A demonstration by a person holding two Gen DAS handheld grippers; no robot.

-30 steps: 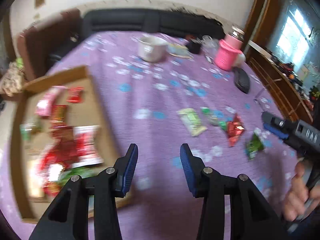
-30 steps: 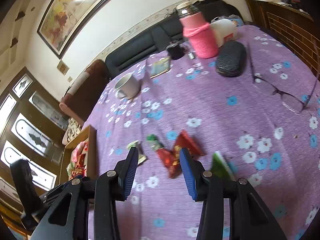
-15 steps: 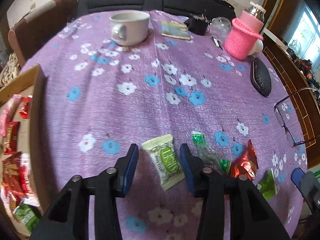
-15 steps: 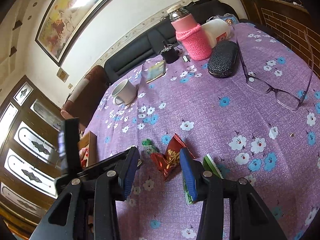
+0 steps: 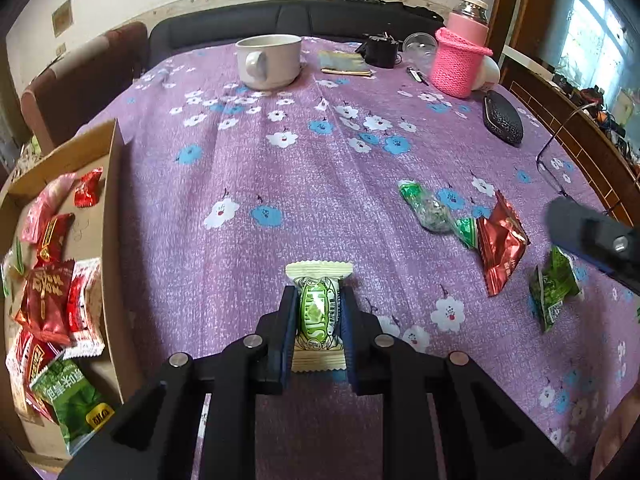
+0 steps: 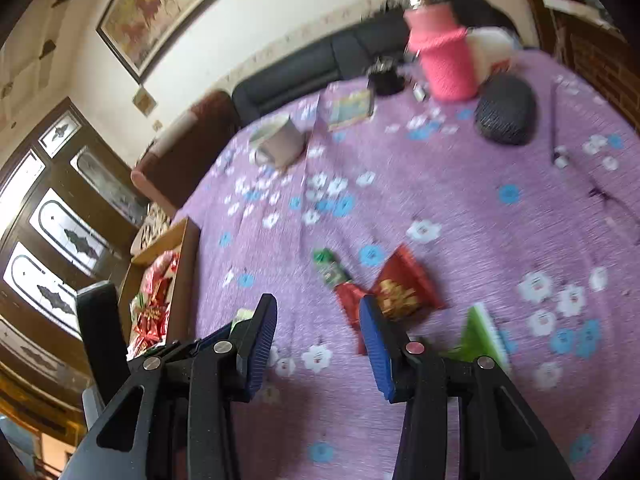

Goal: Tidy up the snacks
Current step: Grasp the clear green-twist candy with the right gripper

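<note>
Cardboard box runs off the left edge; right-wrist view blurred.

Place: a home living or dining room.
Table: a purple flowered tablecloth fills the frame's middle.
Seating: a dark sofa along the top edge, a brown armchair at upper left.
Wall: a framed painting at upper left of the right wrist view.
Household items: a white mug, a pink knitted bottle cover and a glasses case across the top.
</note>
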